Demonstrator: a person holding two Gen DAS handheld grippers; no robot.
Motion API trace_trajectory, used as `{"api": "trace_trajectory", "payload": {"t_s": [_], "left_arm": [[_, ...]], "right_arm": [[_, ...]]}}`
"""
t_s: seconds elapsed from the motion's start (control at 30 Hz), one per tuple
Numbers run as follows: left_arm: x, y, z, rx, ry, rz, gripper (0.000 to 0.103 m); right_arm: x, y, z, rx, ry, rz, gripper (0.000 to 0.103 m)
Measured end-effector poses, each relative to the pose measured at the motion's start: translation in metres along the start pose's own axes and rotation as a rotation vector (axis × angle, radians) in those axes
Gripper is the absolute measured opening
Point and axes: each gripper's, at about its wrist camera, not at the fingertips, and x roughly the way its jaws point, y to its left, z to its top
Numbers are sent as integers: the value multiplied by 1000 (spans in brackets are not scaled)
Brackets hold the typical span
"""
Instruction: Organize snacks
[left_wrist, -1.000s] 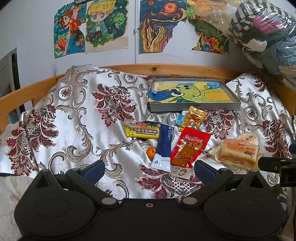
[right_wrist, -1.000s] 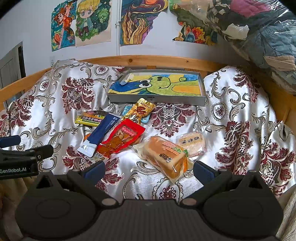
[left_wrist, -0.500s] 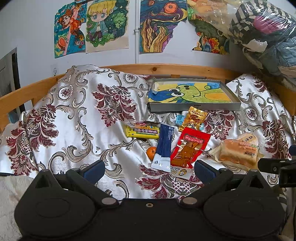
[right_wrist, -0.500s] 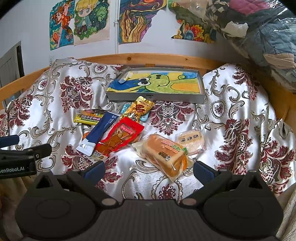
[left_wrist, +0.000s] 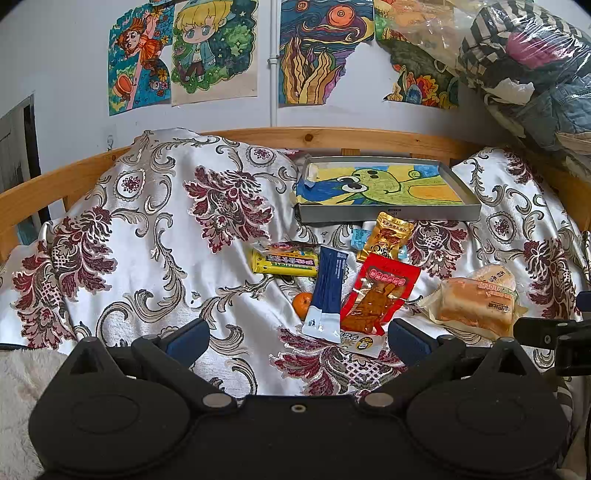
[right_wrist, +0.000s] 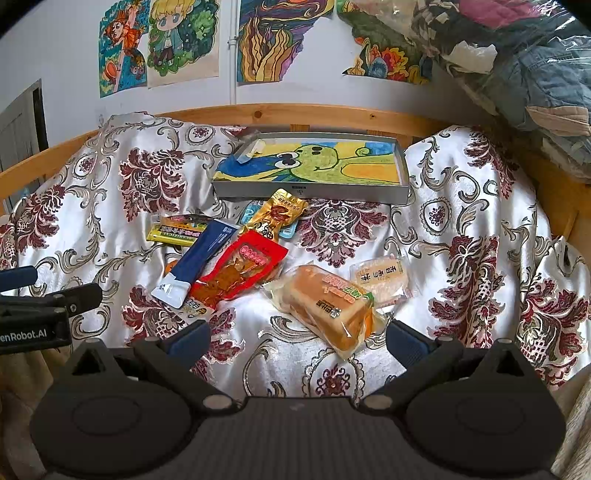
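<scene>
My right gripper (right_wrist: 295, 341) nearer bread pack (right_wrist: 327, 306): just beyond spread, empty fingers, long axis far-left to near-right.

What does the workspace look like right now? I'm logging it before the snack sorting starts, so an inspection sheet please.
Surface: patterned cloth, rumpled.
Job's things: tray holds no snacks; bread loaf, red packet, blue sachet, gold packet, yellow bar, orange lie on the cloth in front of the tray.
Clutter: bagged clothes.
Grippers: left hand-held gripper, right hand-held gripper open, holding nothing.
Cables: nothing seen.
Surroundings: wall drawings, wooden rail.
</scene>
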Motion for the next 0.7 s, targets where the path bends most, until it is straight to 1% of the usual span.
{"api": "trace_trajectory", "payload": {"t_s": [0.57, 0.7], "left_arm": [[0, 0, 0, -5, 2, -2, 102], [0, 2, -1, -5, 11, 1, 102]], "right_arm": [[1, -2, 0, 2, 12, -4, 103], [2, -1, 0, 13, 27, 0, 103]]}}
